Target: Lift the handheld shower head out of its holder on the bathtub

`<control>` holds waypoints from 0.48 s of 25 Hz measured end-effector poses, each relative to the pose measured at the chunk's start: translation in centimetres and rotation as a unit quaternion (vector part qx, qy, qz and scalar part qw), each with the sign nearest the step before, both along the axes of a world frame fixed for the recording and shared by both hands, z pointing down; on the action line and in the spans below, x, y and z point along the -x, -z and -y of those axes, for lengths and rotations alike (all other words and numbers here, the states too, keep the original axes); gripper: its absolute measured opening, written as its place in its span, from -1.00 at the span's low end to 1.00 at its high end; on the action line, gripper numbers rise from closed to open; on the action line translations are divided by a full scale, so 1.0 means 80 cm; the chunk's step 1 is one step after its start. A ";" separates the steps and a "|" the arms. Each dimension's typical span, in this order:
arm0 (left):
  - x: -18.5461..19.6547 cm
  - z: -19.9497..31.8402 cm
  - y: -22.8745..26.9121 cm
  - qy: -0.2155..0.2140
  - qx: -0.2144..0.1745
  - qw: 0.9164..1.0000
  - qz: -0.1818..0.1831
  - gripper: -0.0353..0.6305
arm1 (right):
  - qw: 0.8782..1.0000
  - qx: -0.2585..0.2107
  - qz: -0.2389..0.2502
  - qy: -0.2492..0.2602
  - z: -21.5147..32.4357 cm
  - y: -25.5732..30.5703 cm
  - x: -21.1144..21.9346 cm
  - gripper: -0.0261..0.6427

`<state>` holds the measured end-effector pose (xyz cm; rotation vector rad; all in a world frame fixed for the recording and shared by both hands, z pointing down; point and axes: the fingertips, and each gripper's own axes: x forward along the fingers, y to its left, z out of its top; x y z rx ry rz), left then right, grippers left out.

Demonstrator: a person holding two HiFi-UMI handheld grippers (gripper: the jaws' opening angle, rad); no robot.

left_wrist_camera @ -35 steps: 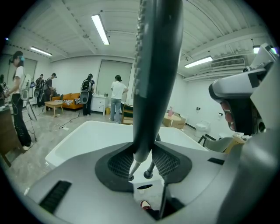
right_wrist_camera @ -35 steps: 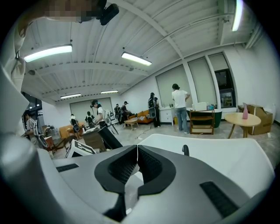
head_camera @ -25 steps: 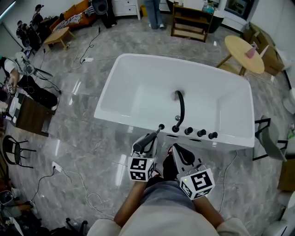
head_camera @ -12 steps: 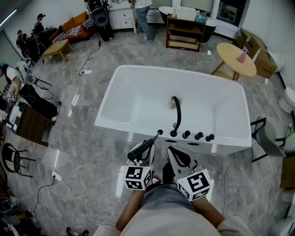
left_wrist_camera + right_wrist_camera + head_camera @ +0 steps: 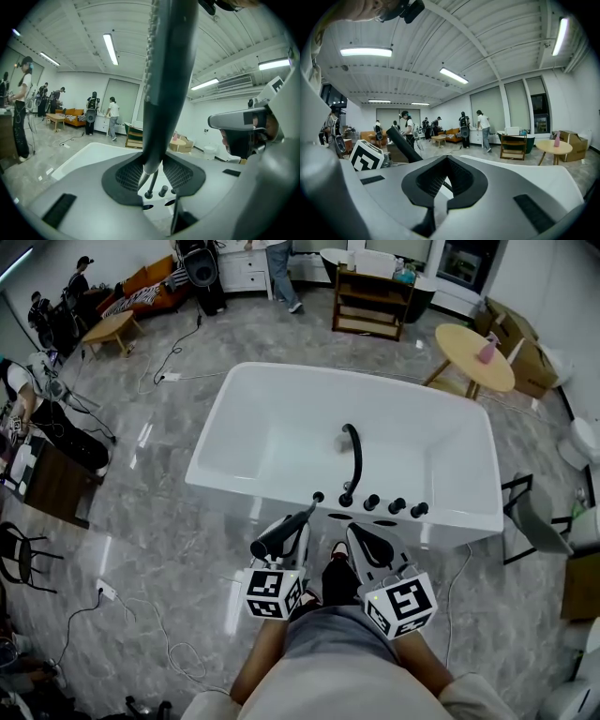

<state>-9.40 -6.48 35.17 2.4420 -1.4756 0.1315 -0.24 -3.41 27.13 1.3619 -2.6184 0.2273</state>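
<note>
**Left claw has the shower head**

The left claw (image 5: 292,532) is clamped on the dark shower head (image 5: 268,542). Its jaws stand wide and press on 2 sides near the lower end, probably so it can be pulled straight up. The right claw (image 5: 447,164), just to its right, is closed on nothing and seemingly kept in reserve. The shower head's thin lower end reaches the near rim of the bathtub (image 5: 239,487), left of the spout (image 5: 352,456) and 3 knobs (image 5: 397,506). Whether it has cleared its holder I cannot tell. The white bathtub holds nothing that I can see.
</note>
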 end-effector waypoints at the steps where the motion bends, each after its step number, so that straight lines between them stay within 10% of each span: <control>1: -0.001 -0.001 0.000 0.000 0.001 1.000 -0.001 -0.48 | 1.000 0.001 0.000 0.000 -0.001 -0.001 -0.001 -0.87; 12: 0.006 0.000 -0.003 0.002 0.008 1.000 -0.011 -0.48 | 1.000 0.008 -0.003 0.004 0.004 -0.006 0.006 -0.87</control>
